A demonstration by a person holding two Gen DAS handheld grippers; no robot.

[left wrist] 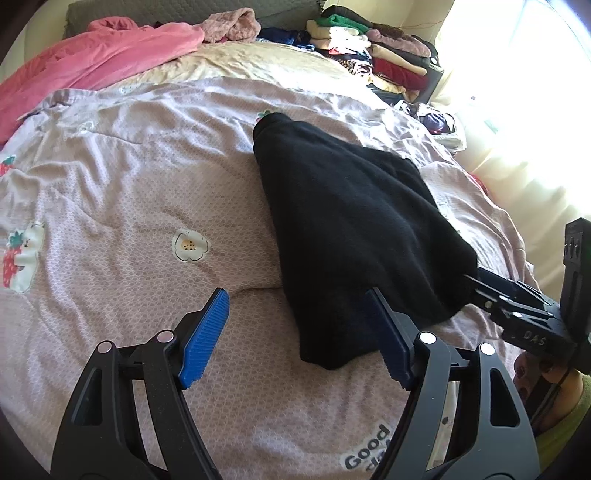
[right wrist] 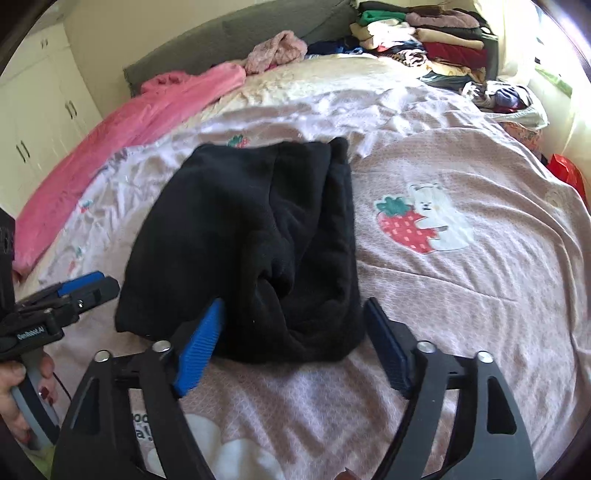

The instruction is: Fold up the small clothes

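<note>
A black fleece garment (left wrist: 351,221) lies folded lengthwise on the lilac printed bedspread (left wrist: 129,192). My left gripper (left wrist: 297,295) is open at its near left corner, the right pad (left wrist: 388,332) against the cloth edge and the left pad (left wrist: 205,332) over bare bedspread. The right gripper (left wrist: 476,280) reaches in from the right, its tips hidden by the garment's edge. In the right wrist view the garment (right wrist: 258,221) has its near end between the wide jaws of my right gripper (right wrist: 295,302), which do not squeeze it. The left gripper (right wrist: 85,284) is at the garment's left side.
A pink blanket (left wrist: 110,51) lies along the far left of the bed. Folded clothes (right wrist: 436,33) are stacked at the far right corner, with a loose heap (right wrist: 506,98) beside them. White cupboards (right wrist: 37,122) stand left of the bed. A hand (right wrist: 14,373) holds the left gripper.
</note>
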